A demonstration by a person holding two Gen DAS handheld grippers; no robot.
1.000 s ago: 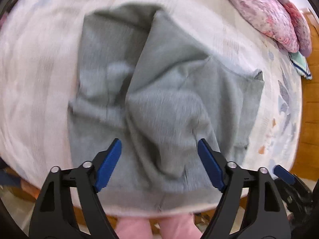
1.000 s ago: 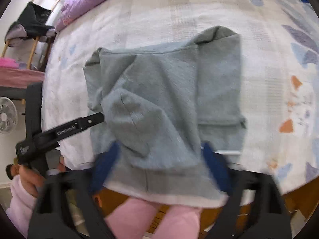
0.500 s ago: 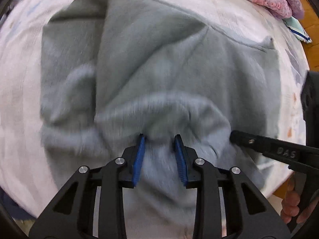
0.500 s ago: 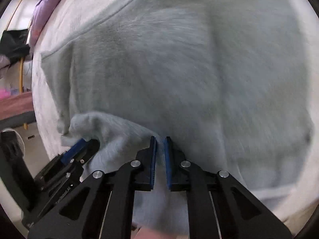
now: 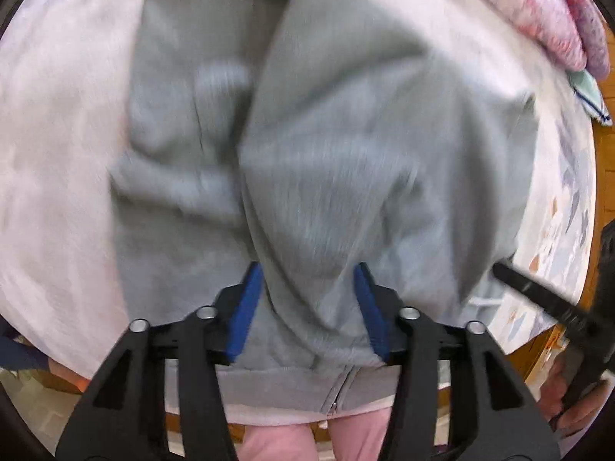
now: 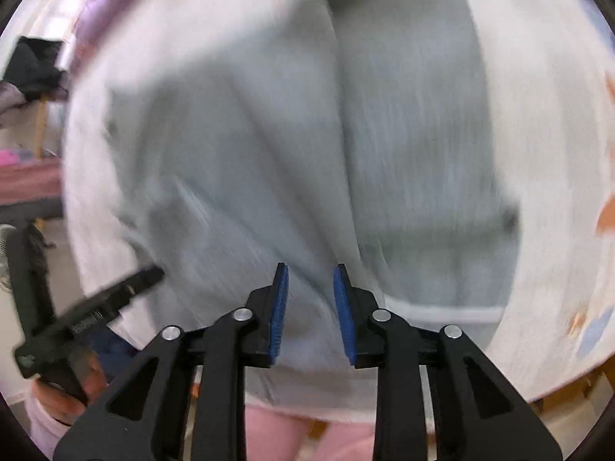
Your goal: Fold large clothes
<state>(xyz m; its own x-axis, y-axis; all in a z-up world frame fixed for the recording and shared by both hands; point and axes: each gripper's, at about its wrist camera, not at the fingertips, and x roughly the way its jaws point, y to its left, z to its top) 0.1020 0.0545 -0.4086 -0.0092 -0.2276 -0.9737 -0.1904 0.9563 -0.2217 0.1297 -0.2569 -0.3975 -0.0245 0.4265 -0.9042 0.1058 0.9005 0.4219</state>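
Mostly, both views showed a soft grey hoodie (image 5: 346, 146), a thick brushed knit, lying rumpled on a bed (image 5: 50, 161) covered by a pale sheet with faint pastel shapes. The garment sat close to the bed's near edge, its ribbed hem and the end of a zip (image 5: 338, 388) reaching that edge, with a raised fold running up its middle. A pink and mauve floral quilt (image 5: 546, 11) lay bunched at the bed's far right corner. Pink-clad legs (image 5: 307, 438) showed below the near edge. Both pictures were smeared by motion.

The left tool (image 5: 307, 296) was black with blue ribbed pads, its jaws spread apart over the raised fold; the cloth sat between them but the pads did not press it. The right tool (image 6: 309, 299) hung likewise, jaws parted over the knit near the hem, gripping nothing. A hand (image 6: 73, 388) held the left tool's handle at the lower left of the right wrist view.

Half a second earlier both tools had been nearly pressed together, pinching a ridge of fabric; since then their jaws had been opening. A second earlier the whole garment was visible from higher up, whereas now it filled most of each view.
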